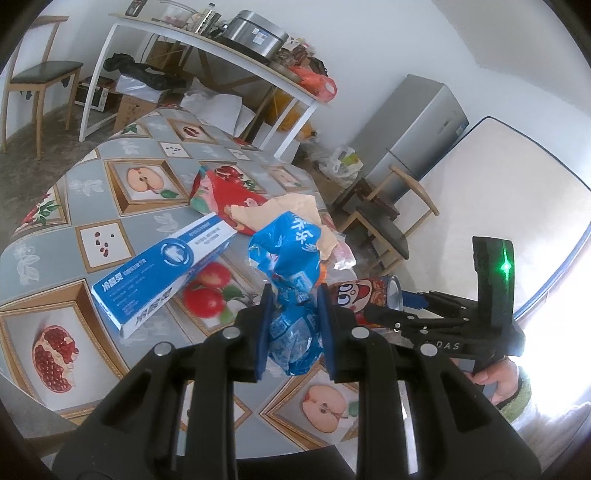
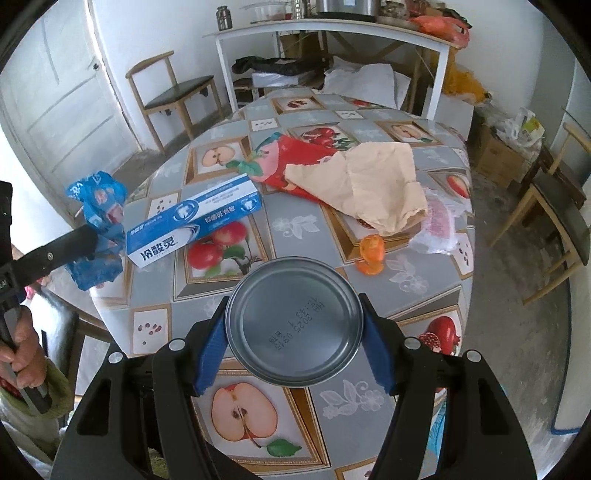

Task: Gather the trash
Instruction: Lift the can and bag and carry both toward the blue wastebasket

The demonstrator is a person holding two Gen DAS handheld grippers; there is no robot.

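My left gripper (image 1: 293, 306) is shut on a crumpled blue plastic wrapper (image 1: 288, 266), held above the table; the same blue wrapper (image 2: 98, 229) shows at the left of the right wrist view. My right gripper (image 2: 295, 325) is shut on a metal can (image 2: 293, 323), whose grey bottom faces the camera; its cartoon-printed side (image 1: 364, 299) appears in the left wrist view. On the fruit-patterned tablecloth (image 2: 306, 229) lie a blue toothpaste box (image 2: 192, 221), a red wrapper (image 2: 295, 158), tan crumpled paper (image 2: 369, 181), an orange wrapper (image 2: 371, 254) and a clear pink-printed bag (image 2: 437, 225).
A white shelf table (image 2: 332, 29) loaded with pots and bags stands behind. Wooden chairs (image 2: 173, 96) flank the table, one (image 2: 554, 221) at the right. A grey fridge (image 1: 413, 133) and a mattress (image 1: 498, 206) stand by the wall. A person's hand (image 2: 22, 354) holds the left gripper's handle.
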